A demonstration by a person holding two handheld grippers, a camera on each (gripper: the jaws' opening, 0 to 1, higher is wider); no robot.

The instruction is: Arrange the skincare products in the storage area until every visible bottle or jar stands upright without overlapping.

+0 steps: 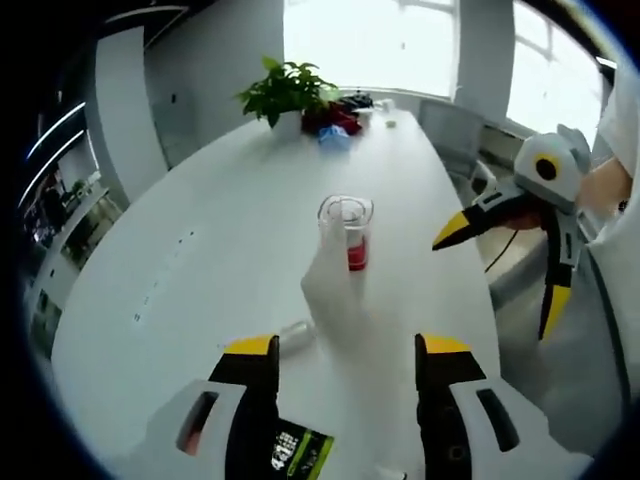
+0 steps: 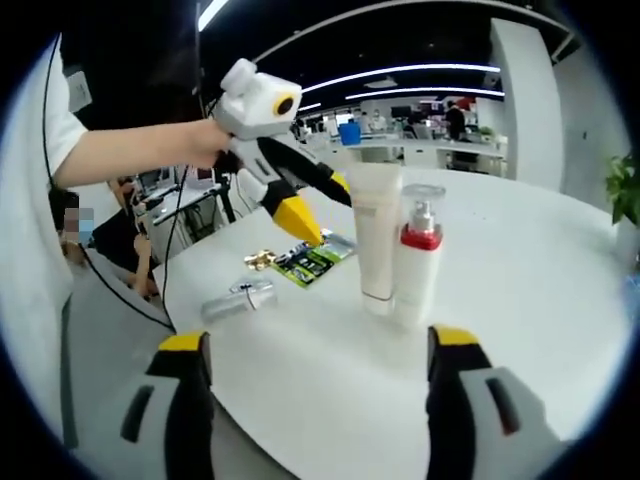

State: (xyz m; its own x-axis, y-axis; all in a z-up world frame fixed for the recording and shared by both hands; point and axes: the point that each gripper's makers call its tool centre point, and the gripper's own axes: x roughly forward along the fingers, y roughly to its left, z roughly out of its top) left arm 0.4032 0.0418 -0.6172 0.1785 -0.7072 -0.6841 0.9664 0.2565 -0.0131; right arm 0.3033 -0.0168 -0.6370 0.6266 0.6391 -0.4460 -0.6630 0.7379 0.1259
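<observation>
Left claw (image 2: 318, 205) open, tip just beside upright white tube (image 2: 377, 237).

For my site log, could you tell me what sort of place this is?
Probably an open-plan office: a large white table with a potted plant, rows of desks under strip lights, and big windows.

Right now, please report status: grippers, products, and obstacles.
Left gripper open, right gripper open, both empty. White tube and pump bottle upright, side by side. Small bottle lying flat. Green packet nearby.
</observation>
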